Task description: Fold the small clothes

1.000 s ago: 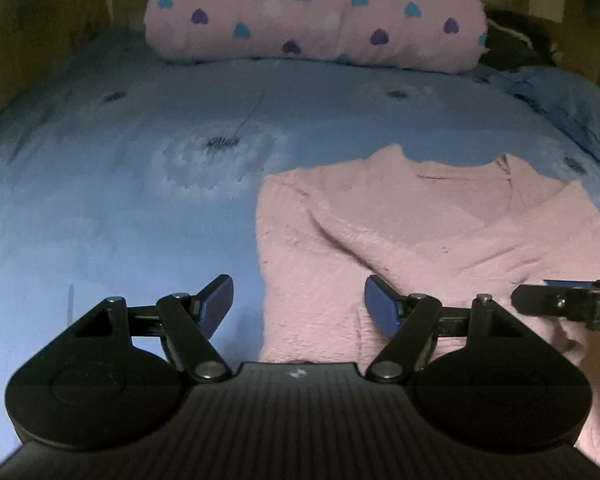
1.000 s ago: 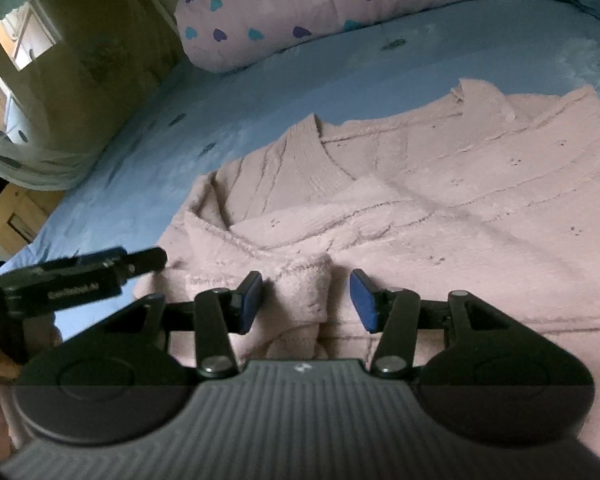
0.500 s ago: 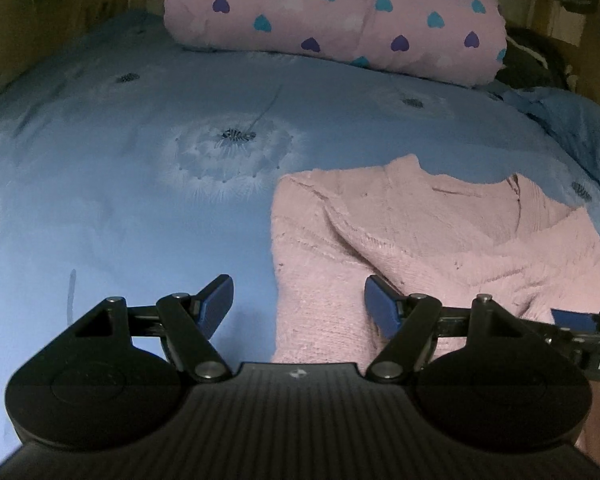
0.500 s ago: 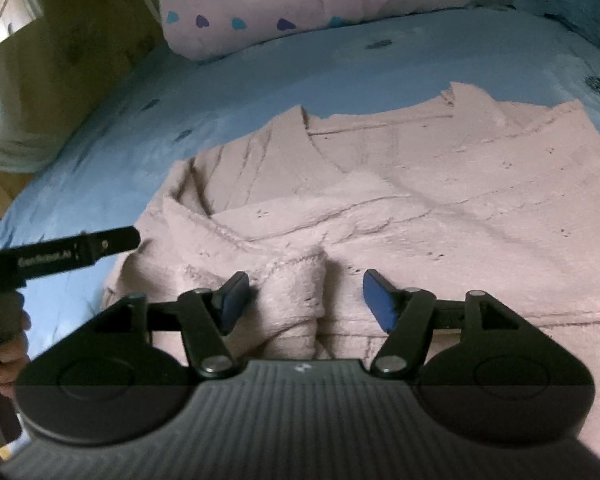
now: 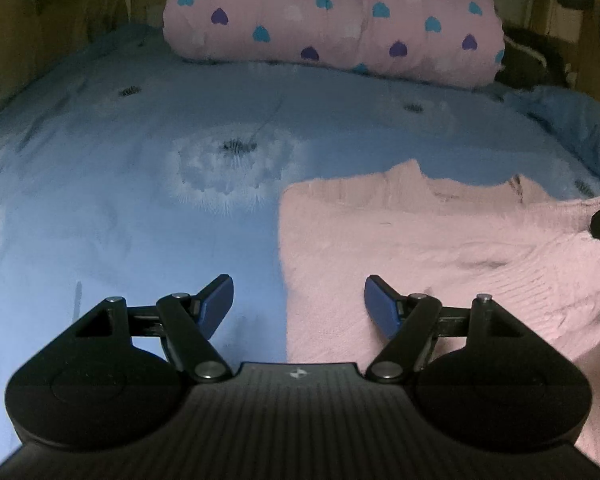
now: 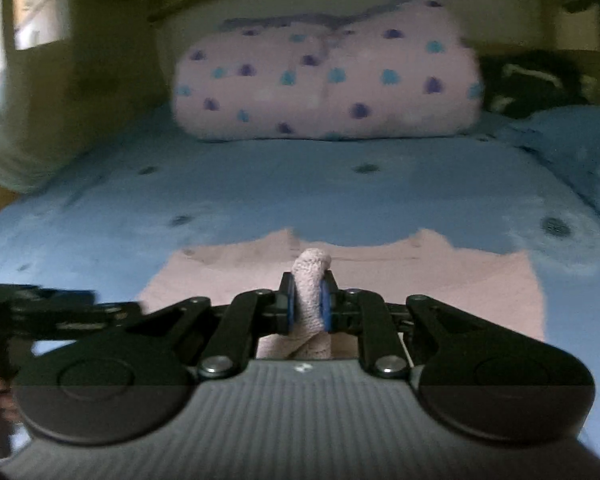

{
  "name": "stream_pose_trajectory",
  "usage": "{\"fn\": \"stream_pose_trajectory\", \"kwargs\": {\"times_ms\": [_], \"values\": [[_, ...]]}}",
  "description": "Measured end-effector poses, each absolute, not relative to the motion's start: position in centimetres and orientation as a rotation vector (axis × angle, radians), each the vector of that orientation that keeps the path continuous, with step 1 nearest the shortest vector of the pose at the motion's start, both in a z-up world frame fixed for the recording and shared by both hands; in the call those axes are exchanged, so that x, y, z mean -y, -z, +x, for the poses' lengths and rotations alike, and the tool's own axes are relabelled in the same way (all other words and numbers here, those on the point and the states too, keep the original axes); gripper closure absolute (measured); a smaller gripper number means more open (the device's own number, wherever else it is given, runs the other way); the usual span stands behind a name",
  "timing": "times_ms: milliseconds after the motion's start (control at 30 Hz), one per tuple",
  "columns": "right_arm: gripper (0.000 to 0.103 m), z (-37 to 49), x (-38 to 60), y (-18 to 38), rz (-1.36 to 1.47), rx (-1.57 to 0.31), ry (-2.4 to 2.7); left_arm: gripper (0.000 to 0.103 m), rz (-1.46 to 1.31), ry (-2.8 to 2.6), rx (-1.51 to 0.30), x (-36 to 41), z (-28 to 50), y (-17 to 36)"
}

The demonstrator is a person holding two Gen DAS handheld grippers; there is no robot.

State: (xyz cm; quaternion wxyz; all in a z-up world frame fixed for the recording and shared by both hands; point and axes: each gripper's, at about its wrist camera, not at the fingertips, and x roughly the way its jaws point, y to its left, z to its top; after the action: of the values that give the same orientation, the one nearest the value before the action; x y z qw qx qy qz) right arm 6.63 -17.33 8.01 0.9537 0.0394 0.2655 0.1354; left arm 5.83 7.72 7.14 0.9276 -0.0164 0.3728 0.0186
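In the left wrist view a blue bedsheet (image 5: 148, 208) with a pale dandelion print fills the left and middle of the frame, and a pink pillow (image 5: 332, 20) dotted with blue and purple hearts lies across the top. A dark heap (image 5: 536, 60) sits at the upper right beside the pillow; it is too dim to name. The left gripper (image 5: 299, 306) stands wide at the bottom centre with nothing between its blue pads, one pad over bare sheet and the other over the pink sweater (image 5: 440, 248). The sweater lies spread on the sheet in the lower right of the frame, knitted, ribbed along one edge, its neckline pointing toward the pillow. A dark tip at the far right edge is probably part of the other tool.

In the right wrist view, which is blurred, the left gripper's dark body crosses the lower left edge. At centre the right gripper (image 6: 307, 306) has just been closing and now pinches a bunched fold of the sweater (image 6: 440, 292), which sticks up as a rounded nub above the pads; the rest lies flat behind, with the pillow (image 6: 324, 84) beyond at top centre
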Motion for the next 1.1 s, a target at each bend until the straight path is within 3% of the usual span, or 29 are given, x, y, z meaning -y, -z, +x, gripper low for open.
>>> {"fn": "stream_pose_trajectory", "kwargs": {"times_ms": [267,533,600,700,1100], "values": [[0.078,10.5,18.8,-0.4,0.071,-0.689,-0.219,0.026,0.011,-0.049,-0.799,-7.0,6.5,-5.7],[0.063,8.9,18.9,-3.7,0.073,-0.664,-0.228,0.026,-0.010,-0.048,-0.802,-7.3,6.3,-6.0],[0.051,7.4,18.1,-4.9,0.045,-0.634,-0.268,0.026,-0.010,-0.046,-0.802,-7.2,6.2,-6.1],[0.046,5.9,16.3,-5.8,-0.014,-0.626,-0.366,0.026,-0.004,-0.042,-0.800,-7.1,6.0,-6.2],[0.045,5.4,8.9,-3.8,-0.197,-0.736,-0.623,0.026,-0.011,-0.034,-0.805,-7.4,5.7,-6.4]]}}
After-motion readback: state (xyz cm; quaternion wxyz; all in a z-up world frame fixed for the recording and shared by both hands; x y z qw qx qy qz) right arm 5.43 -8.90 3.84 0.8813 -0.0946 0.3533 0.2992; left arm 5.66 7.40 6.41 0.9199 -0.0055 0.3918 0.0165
